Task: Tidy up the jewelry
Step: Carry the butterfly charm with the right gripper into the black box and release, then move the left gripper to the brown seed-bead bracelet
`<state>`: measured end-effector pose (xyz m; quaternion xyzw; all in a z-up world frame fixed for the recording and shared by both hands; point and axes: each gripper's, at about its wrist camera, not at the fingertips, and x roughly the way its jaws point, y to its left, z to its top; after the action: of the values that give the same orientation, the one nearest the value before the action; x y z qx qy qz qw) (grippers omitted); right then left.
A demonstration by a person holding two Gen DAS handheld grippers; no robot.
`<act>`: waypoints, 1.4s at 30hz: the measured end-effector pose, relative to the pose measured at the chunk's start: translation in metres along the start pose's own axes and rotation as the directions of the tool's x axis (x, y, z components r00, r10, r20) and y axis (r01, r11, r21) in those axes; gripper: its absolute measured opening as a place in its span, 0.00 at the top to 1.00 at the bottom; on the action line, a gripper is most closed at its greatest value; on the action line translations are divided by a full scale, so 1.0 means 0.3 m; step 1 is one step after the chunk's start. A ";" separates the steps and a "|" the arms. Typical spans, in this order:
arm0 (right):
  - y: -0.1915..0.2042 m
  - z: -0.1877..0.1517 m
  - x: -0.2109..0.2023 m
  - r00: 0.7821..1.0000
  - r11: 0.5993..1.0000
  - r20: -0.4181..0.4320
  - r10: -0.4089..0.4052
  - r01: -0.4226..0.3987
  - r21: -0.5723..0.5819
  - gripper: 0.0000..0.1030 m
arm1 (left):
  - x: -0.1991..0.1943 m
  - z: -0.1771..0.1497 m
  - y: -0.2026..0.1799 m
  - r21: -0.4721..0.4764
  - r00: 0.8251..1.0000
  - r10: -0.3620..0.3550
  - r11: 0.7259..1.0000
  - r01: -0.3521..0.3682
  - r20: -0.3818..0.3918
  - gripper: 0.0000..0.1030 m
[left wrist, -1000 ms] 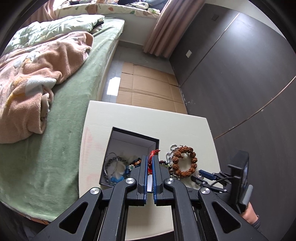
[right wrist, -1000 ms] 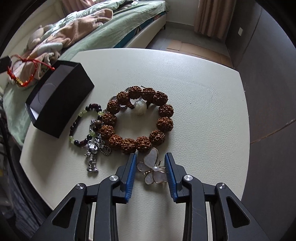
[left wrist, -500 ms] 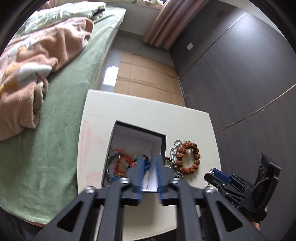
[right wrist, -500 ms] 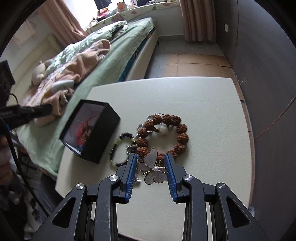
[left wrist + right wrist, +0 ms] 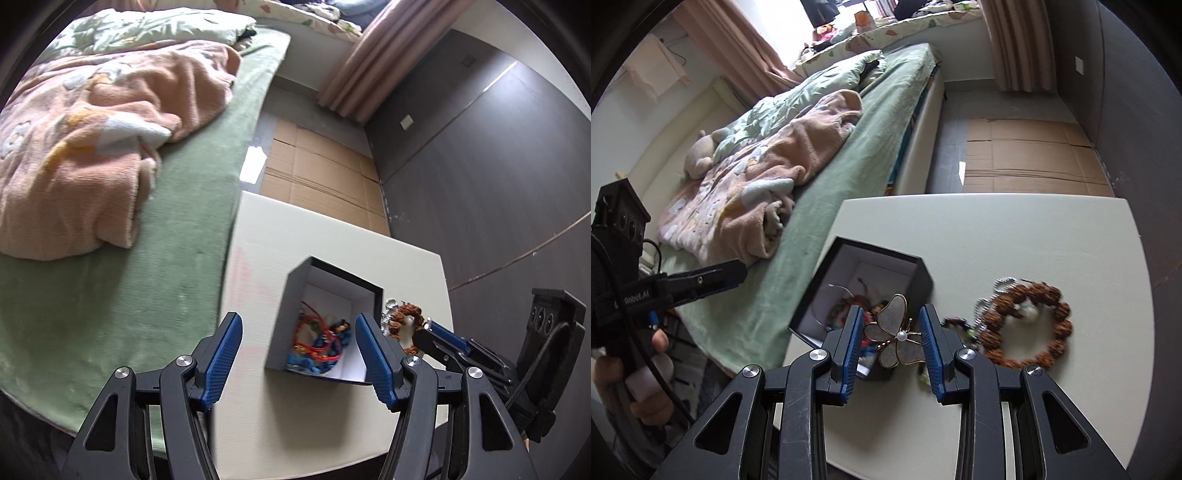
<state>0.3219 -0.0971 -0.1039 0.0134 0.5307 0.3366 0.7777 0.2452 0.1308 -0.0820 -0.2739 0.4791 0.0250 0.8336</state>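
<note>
Above the tabletop's (image 5: 1015, 236) bed-side edge, the right gripper (image 5: 891, 341) clamps a gold-rimmed butterfly brooch (image 5: 895, 334) over the open black jewelry box (image 5: 903, 266), while the left gripper (image 5: 299, 356) hangs spread and empty, brown bead bracelet (image 5: 1027, 325) alongside.

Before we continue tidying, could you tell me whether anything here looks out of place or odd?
Nothing is damaged or spilled. The brown bead bracelet and a darker bead bracelet lie loose on the table beside the black box, and the right gripper holds the butterfly brooch near it.

Butterfly brooch (image 5: 895, 334) held above open box (image 5: 916, 280).
</note>
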 end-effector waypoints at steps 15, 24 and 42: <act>0.111 0.094 0.118 0.997 0.997 -0.034 0.067 -0.065 0.044 0.35 | -0.068 -0.006 0.052 -0.014 0.997 0.040 0.999 -0.039 0.070 0.24; -0.007 0.022 -0.018 0.999 0.993 0.030 0.019 -0.022 0.119 0.22 | -0.037 -0.019 -0.035 0.030 0.998 0.014 0.999 -0.016 0.067 0.18; -0.274 -0.173 -0.201 0.993 0.941 0.091 -0.077 0.042 0.335 0.22 | 0.081 -0.094 -0.287 0.174 0.999 -0.048 0.983 0.052 -0.023 0.18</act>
<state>0.3078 -0.2105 -0.1085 0.1457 0.5395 0.2172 0.8003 0.2623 0.0389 -0.0755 -0.2119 0.4802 -0.0407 0.8502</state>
